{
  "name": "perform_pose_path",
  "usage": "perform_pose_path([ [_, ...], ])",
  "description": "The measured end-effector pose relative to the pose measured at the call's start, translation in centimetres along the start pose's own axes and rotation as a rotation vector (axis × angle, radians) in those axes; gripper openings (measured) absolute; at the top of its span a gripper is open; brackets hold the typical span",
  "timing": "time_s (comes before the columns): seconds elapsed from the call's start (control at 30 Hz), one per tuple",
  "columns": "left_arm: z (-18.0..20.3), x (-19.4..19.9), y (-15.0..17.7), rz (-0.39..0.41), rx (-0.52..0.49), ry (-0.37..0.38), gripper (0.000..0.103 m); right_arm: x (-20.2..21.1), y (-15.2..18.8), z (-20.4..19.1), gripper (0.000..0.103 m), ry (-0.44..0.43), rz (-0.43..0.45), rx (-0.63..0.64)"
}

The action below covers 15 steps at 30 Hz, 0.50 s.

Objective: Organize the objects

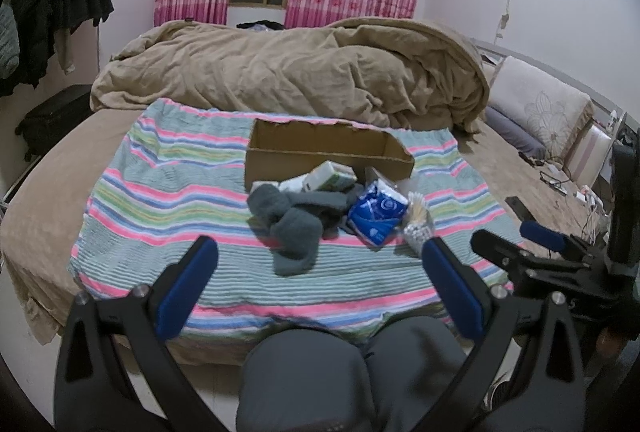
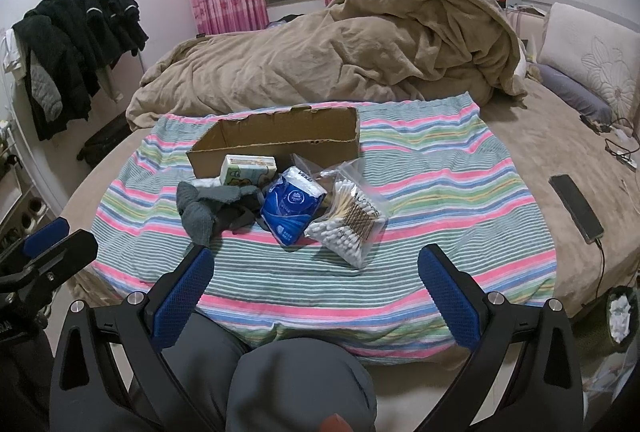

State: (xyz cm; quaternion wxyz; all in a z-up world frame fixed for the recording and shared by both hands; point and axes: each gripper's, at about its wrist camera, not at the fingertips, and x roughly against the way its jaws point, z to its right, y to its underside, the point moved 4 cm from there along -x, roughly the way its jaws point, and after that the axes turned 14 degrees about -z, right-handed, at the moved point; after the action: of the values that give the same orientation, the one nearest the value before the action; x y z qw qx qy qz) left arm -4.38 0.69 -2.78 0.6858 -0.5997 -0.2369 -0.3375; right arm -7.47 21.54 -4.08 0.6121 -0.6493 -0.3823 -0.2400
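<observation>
Both tongs hung wide and empty over the near edge of the bed: the left tongs and the right tongs each pointed at the heap, touching nothing. On the striped pink, green and blue cloth stood an open, shallow brown cardboard box, seemingly empty. Just before its near wall lay a white-and-green carton, a pair of crumpled grey socks, a blue plastic pack of tissues and a clear zip bag of cotton swabs, all crowded together and partly overlapping. By the look of it, sorting had not begun; the step in hand was choosing a first item. The swab bag, nearest the right tongs, seemed the easiest start, calling for a reach forward, a pinch on its crinkly edge, then a lift over the box wall.
</observation>
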Motion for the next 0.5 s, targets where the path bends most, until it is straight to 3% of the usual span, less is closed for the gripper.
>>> perform_pose_path([
  [0.5, 0.1, -3.4, -1.7, -0.017, -0.028, 0.018, 0.102, -2.2, -1.9, 1.2, 0.103, 0.035, -0.014, 0.011],
])
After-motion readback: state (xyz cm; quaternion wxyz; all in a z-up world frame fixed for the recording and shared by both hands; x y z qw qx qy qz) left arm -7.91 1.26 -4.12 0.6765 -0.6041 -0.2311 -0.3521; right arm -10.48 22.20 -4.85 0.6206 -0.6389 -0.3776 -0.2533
